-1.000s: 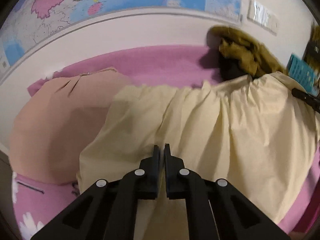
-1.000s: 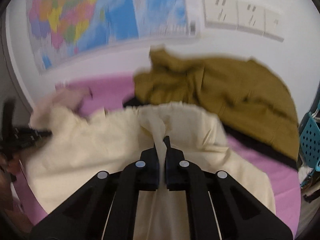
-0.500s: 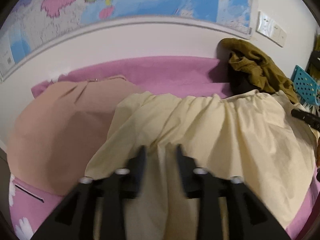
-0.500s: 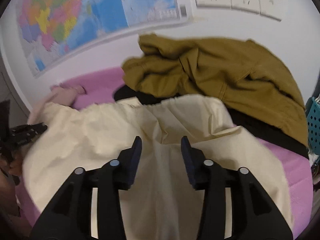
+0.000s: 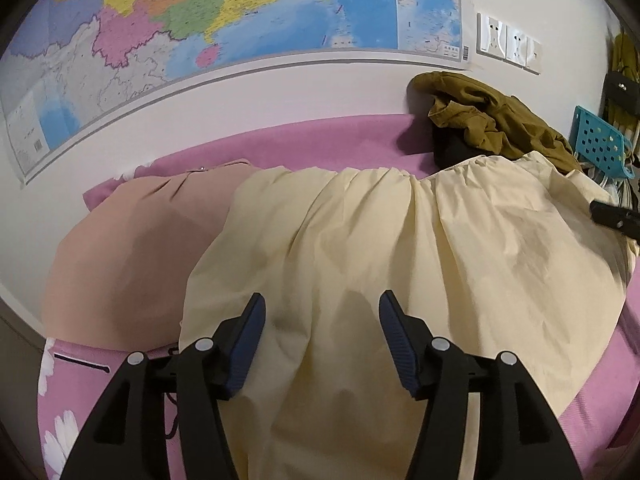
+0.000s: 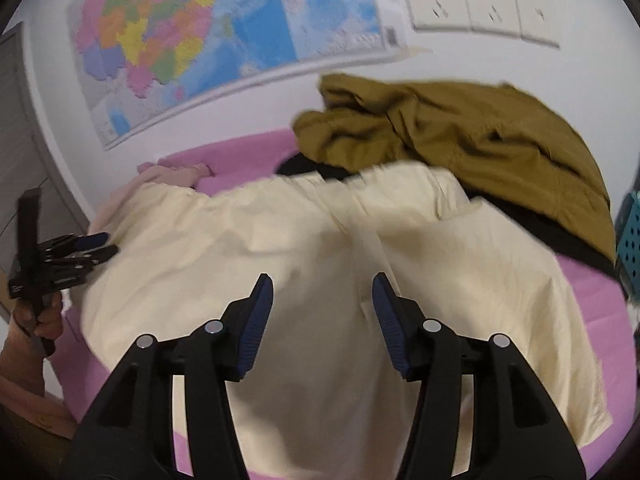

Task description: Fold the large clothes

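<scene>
A pink bed (image 5: pixel 320 140) is being overlooked by a wall map (image 5: pixel 240 12). In the left wrist view, the cream garment (image 5: pixel 400 248) is being spanned, ungripped, by the spread left gripper (image 5: pixel 322 312). In the right wrist view, the right gripper (image 6: pixel 322 292) is being held wide above the garment's middle, a brown jacket (image 6: pixel 460 140) being seen far right.

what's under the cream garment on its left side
The cream garment overlaps a folded peach garment and the pink bedspread. How far either runs beneath it is hidden.
</scene>
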A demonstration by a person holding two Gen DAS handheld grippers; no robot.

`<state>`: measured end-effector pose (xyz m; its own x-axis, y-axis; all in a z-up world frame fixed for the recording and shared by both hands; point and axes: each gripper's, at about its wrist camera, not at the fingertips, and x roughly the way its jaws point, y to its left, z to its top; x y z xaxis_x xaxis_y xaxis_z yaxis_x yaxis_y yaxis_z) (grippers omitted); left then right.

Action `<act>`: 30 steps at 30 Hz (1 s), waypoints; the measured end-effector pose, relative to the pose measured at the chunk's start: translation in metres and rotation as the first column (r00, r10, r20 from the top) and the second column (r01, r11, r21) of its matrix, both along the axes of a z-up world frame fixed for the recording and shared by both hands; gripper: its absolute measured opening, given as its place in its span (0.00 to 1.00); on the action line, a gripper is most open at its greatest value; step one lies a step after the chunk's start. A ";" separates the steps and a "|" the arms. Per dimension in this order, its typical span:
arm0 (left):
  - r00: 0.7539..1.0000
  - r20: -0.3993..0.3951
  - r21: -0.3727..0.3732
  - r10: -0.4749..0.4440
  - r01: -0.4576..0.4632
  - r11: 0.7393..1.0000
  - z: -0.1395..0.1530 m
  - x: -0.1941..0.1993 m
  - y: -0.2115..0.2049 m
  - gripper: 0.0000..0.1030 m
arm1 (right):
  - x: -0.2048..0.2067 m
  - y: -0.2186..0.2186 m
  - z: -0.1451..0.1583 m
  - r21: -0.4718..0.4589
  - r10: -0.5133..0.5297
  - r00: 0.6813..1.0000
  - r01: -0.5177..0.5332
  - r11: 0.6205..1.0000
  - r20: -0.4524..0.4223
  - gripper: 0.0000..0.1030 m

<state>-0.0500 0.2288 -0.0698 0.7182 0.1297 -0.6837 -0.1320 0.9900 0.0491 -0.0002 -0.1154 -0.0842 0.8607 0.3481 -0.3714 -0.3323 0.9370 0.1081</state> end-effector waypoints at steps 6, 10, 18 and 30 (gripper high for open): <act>1.000 -0.005 0.003 0.018 -0.018 1.000 -0.002 -0.001 0.003 0.55 | 0.022 -0.012 -0.019 0.056 -0.025 0.997 0.029 0.998 -0.077 0.43; 1.000 0.013 -0.014 0.023 -0.023 1.000 0.005 -0.012 0.007 0.56 | 0.002 -0.014 -0.008 0.065 -0.012 0.999 0.014 0.998 -0.034 0.46; 0.999 0.016 0.005 0.048 -0.048 0.999 0.007 -0.027 0.011 0.59 | -0.041 -0.057 0.005 0.117 -0.091 0.995 0.085 0.989 0.050 0.50; 0.995 0.003 -0.018 0.104 -0.104 0.994 -0.008 -0.039 0.031 0.61 | -0.026 -0.073 -0.009 0.102 -0.212 0.977 0.212 0.972 -0.008 0.49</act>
